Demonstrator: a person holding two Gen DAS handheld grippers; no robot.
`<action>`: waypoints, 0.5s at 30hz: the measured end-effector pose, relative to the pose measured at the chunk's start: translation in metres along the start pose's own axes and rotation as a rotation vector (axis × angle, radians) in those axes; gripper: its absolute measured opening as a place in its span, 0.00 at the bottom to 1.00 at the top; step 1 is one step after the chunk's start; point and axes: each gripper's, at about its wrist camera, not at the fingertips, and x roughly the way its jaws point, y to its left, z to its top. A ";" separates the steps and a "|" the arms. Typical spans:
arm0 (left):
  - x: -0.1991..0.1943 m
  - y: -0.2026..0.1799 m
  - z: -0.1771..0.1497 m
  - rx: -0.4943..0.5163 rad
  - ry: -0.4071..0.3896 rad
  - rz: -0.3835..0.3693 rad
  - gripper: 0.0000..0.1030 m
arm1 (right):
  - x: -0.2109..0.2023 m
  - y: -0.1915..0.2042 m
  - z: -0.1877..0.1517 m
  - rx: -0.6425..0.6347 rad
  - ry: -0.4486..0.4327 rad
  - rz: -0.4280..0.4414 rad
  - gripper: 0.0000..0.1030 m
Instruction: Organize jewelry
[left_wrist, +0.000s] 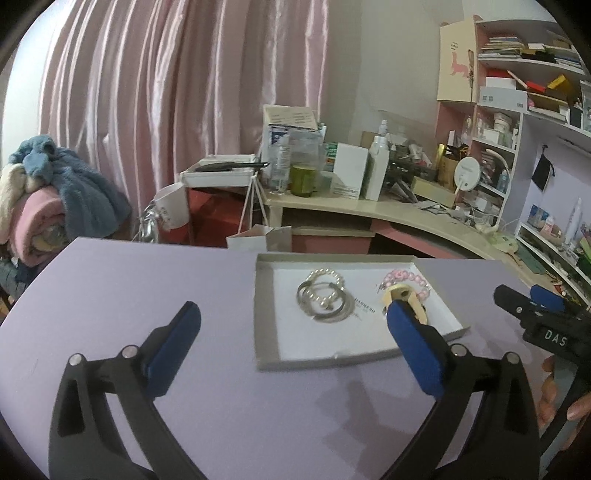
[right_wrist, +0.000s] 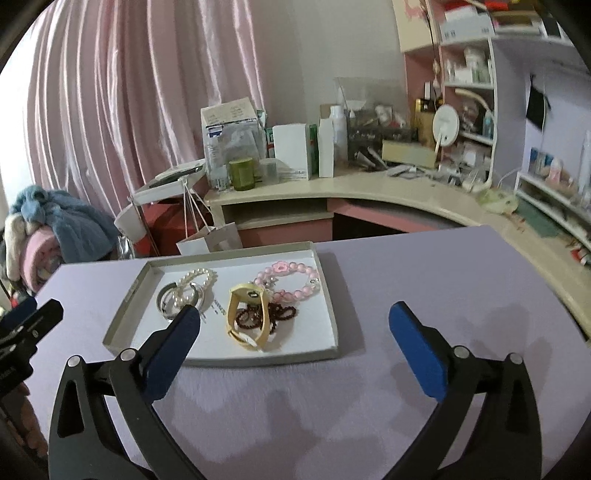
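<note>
Five pieces lie in the tray (right_wrist: 334, 325): a pearl bracelet (right_wrist: 194, 282), silver bangles (right_wrist: 166, 301), a pink bracelet (right_wrist: 295, 280), a dark bead string (right_wrist: 284, 312) and a yellow watch (right_wrist: 245, 315). All are judged light; the bead strands would be limp and slippery, best pinched across one strand, while the bangles and watch band are stiffer and better taken at the rim or strap. Both the left gripper (left_wrist: 293, 345) and right gripper (right_wrist: 295, 343) are spread wide and empty, with the tray beyond the fingertips. A lilac table (right_wrist: 443, 295) is seen beneath, a cluttered desk (right_wrist: 369, 192) and pink curtain (right_wrist: 129, 110) beyond.
</note>
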 end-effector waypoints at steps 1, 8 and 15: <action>-0.003 0.002 -0.003 -0.006 0.001 0.003 0.98 | -0.004 0.001 -0.003 -0.004 0.000 -0.003 0.99; -0.025 0.006 -0.022 -0.013 0.008 0.014 0.98 | -0.023 0.003 -0.021 0.016 0.023 0.040 0.99; -0.041 0.000 -0.028 -0.024 -0.031 0.004 0.98 | -0.039 0.007 -0.032 0.043 -0.026 0.070 0.99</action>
